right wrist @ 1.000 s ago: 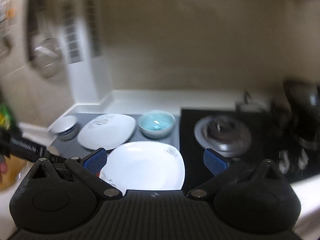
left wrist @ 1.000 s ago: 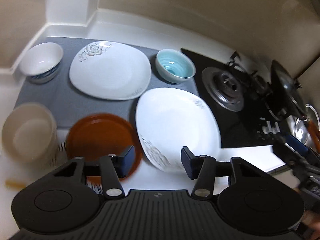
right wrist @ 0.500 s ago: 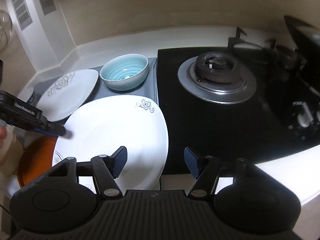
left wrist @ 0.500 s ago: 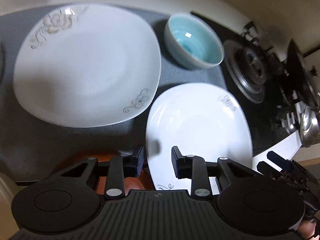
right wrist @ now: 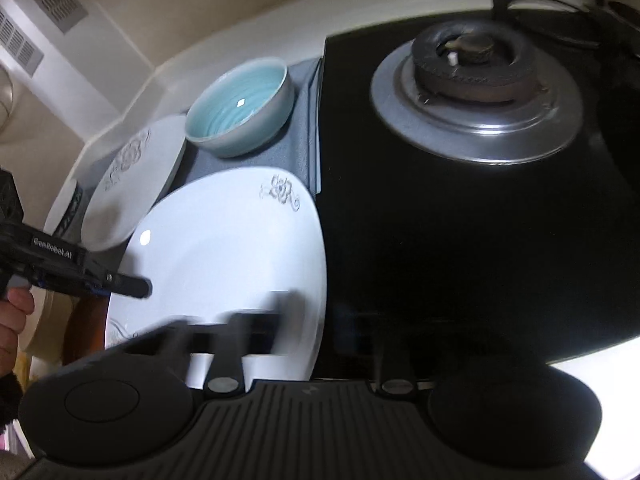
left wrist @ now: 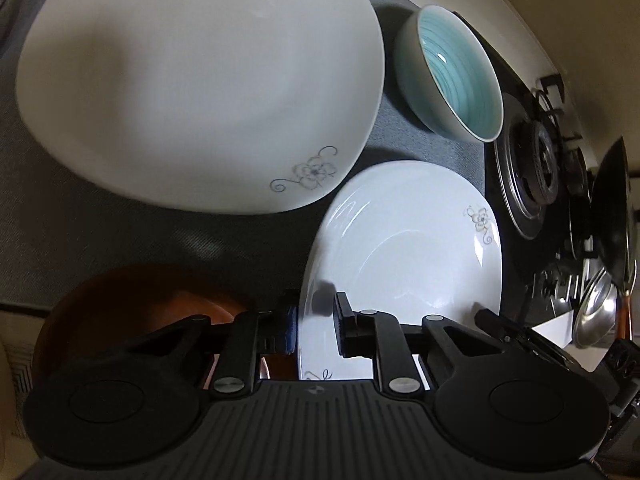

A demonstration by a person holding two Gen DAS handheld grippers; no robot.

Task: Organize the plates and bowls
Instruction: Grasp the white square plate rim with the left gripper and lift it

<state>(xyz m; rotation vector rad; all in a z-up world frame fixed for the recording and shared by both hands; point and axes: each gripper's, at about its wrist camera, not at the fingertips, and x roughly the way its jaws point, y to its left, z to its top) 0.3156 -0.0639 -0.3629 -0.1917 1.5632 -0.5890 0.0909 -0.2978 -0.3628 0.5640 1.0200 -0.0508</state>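
A white square plate with a flower print (left wrist: 404, 256) (right wrist: 224, 256) lies by the stove. My left gripper (left wrist: 316, 320) straddles its left rim, one finger above and one below, nearly shut on it. My right gripper (right wrist: 320, 320) is at the plate's right rim, blurred; one finger (right wrist: 280, 312) lies over the plate, the other is lost against the black hob. A second larger white plate (left wrist: 192, 80) (right wrist: 132, 188) sits behind on the grey mat. A turquoise bowl (left wrist: 456, 72) (right wrist: 240, 108) stands at the back. An orange plate (left wrist: 132, 304) lies to the left.
A black gas hob with a burner (right wrist: 472, 96) (left wrist: 532, 172) is right of the plates. A pan and a metal lid (left wrist: 596, 312) stand at the far right. A beige bowl's rim (left wrist: 4, 384) shows at the left edge. The grey mat (left wrist: 80, 232) lies under the dishes.
Both grippers moved down and forward onto the near white plate. The left jaws narrowed around its left rim; the right gripper came to its right rim.
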